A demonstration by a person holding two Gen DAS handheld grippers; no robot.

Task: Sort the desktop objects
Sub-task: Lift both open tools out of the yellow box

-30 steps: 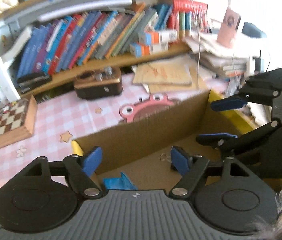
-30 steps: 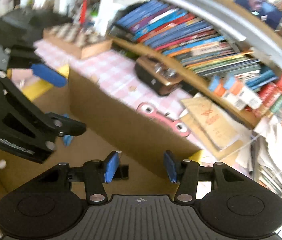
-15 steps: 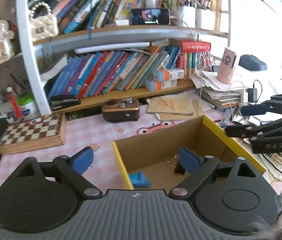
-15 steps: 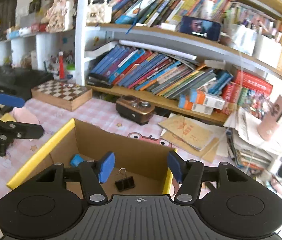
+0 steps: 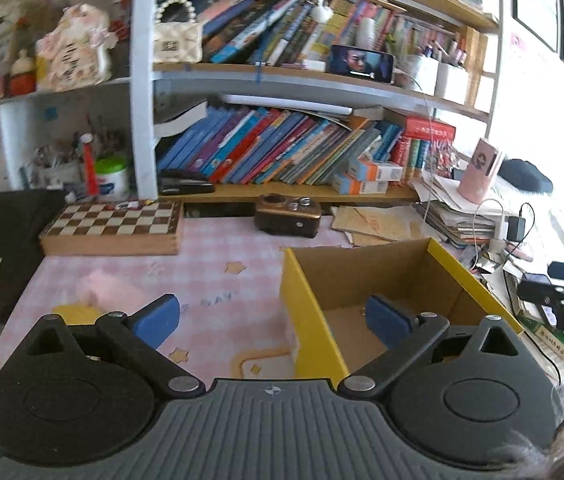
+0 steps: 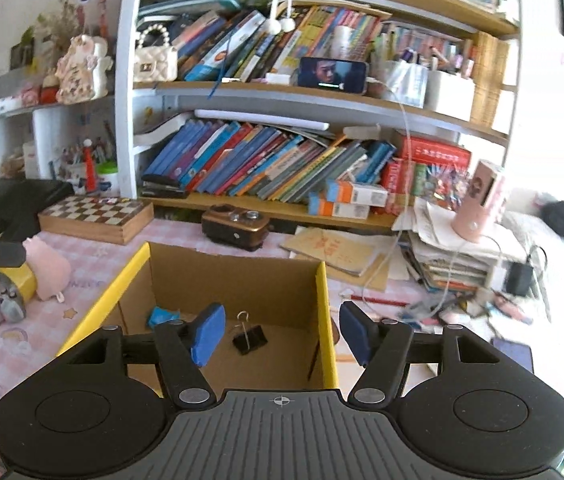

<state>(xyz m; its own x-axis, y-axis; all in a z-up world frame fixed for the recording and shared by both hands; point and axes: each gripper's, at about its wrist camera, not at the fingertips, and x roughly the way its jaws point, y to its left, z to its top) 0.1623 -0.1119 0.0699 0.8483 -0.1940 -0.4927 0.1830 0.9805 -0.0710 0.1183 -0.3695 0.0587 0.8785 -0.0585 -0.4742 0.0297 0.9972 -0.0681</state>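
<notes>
Since a second ago both grippers have drawn back and up from the cardboard box [image 6: 238, 276], from blur to a clear view of the shelves. Left gripper [image 5: 272, 320]: jaws opening, wide, nothing between them. Right gripper [image 6: 282, 330]: jaws opening, about half spread, empty. Inside the box lie a black binder clip [image 6: 249, 338] and a blue scrap [image 6: 162, 316]. Left of the box on the pink checked tablecloth [image 5: 218, 276]: a pink plush [image 6: 48, 268] and a chessboard [image 5: 116, 226]. Behind the box: a brown radio [image 6: 236, 226] and a crowded bookshelf [image 6: 266, 160].
</notes>
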